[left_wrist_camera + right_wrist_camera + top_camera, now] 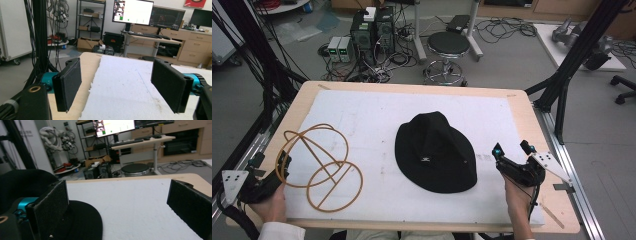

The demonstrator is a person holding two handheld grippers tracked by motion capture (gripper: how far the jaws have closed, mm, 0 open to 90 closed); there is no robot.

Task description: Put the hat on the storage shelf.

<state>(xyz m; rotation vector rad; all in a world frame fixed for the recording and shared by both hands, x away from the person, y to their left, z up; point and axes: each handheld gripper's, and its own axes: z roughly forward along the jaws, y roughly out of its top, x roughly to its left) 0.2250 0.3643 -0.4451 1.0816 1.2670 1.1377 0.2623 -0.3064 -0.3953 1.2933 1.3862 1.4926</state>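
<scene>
1. Pale wood worktop [532,120], covered with a white foam-like sheet [362,115]; bears every item below.

2. Black fabric hat [434,152], brimmed, crown up, lying flat at the middle of the sheet, with a small white badge at the front of the crown. Judged light, soft and yielding; the crown would likely dent under a pinch. Best hold judged to be the brim edge at the side nearest the right gripper, or two opposite brim points, one per gripper. Fabric should grip well against the padded jaws.

3. Tan wire hat stand [319,167], open hoops, lying on the left part of the sheet, apart from the hat. Judged light, stiff and apt to roll or skid; take it by a single hoop.

4. Right gripper [511,149], just beside the hat's right brim, not touching; jaws wide apart, nothing between them.

5. Left gripper [120,85], at the left worktop edge beside the stand; jaws wide apart, empty.
</scene>
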